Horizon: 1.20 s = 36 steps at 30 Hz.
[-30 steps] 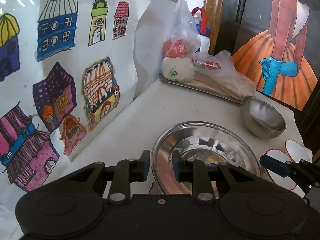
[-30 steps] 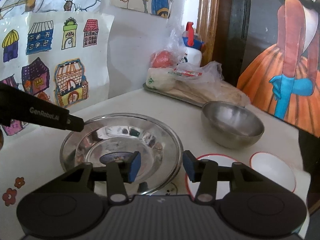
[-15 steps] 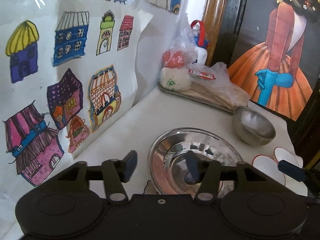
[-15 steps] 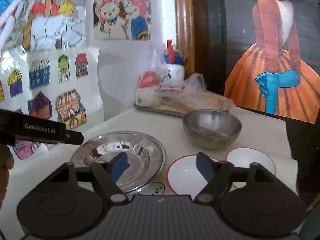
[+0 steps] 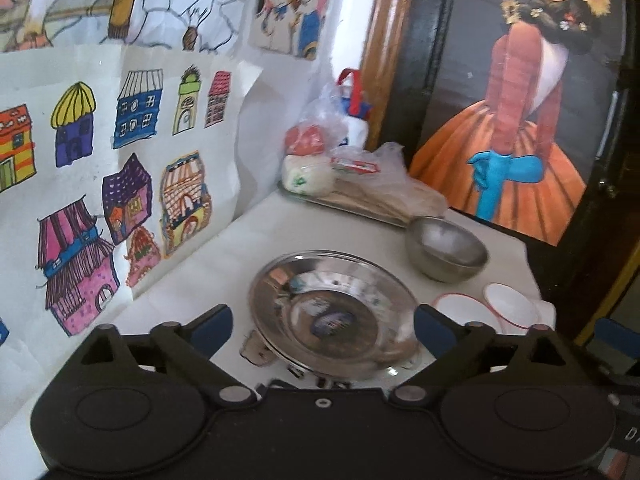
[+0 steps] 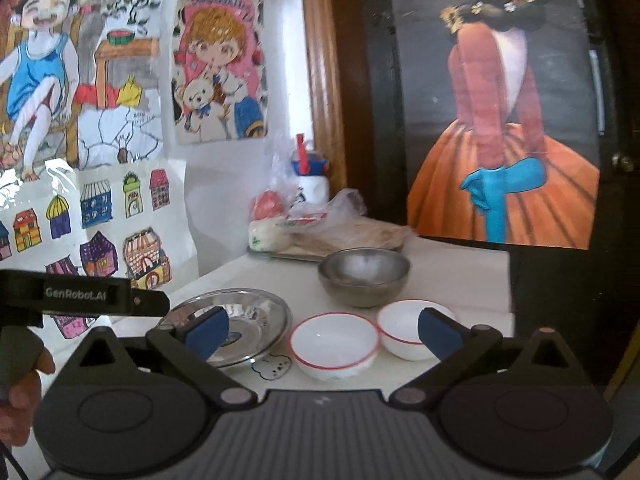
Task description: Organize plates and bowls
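My left gripper (image 5: 323, 326) hangs above the white table (image 5: 224, 248) with its jaws spread wide and nothing between them; the steel plate (image 5: 334, 312) lies flat just ahead, framed by the two blue pads (image 5: 212, 326). My right gripper (image 6: 323, 330) is likewise gaping and holds nothing. Ahead of it sit two white bowls with red rims, the nearer bowl (image 6: 334, 344) between the pads and the farther bowl (image 6: 404, 326) touching it on the right. The steel bowl (image 6: 364, 276) stands behind them, near the tray of plastic bags (image 6: 320, 228)
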{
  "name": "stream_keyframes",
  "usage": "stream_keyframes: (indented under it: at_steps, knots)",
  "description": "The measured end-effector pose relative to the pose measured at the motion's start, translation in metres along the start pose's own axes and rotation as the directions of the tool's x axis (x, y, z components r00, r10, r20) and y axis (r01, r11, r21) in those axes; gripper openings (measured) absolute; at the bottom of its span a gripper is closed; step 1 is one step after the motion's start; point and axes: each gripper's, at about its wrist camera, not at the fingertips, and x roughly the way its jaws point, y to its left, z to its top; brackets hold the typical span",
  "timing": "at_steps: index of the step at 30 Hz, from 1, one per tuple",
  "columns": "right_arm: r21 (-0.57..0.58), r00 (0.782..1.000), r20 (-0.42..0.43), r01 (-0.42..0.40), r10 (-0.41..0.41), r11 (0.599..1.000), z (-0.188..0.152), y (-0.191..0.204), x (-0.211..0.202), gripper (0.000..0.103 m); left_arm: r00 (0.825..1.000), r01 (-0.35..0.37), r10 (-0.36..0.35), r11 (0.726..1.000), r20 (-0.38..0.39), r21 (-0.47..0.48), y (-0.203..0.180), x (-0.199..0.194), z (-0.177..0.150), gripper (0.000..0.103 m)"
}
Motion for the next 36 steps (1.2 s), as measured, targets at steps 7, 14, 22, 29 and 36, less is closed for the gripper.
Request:
stream_keyframes:
  at_steps: [7,14,22,29,36]
  knots:
    - [0.015,0.999,0.004,0.052,-0.052,0.999,-0.009,-0.019,-0.042,0.103,0.999,0.053,-0.053,0.998,0.012,0.032,-0.023,-0.030,-0.022,0.102]
    - [0.007,0.995,0.018,0.101,-0.101,0.995,-0.012,-0.034,-0.078,0.103,0.996,0.082,-0.084,0.993,0.019,0.080,-0.044,-0.054,-0.036,0.102]
    - [-0.036,0.996,0.010,0.088,-0.088,0.995,0.024,-0.063,-0.097,0.103,0.993,0.118,-0.120,0.981,0.001,0.157,-0.068,-0.062,-0.027,0.102]
    - [-0.003,1.000,-0.005,0.022,-0.022,1.000,0.112,-0.106,-0.074,0.103,0.988,0.156,-0.157,0.974,-0.009,0.164,-0.087,-0.042,0.023,0.102]
    - [0.124,0.988,-0.139,-0.052,0.069,0.991,0.161,-0.136,0.033,0.103,0.993,0.112,-0.104,0.981,-0.058,0.157,-0.099,0.036,0.084,0.102]
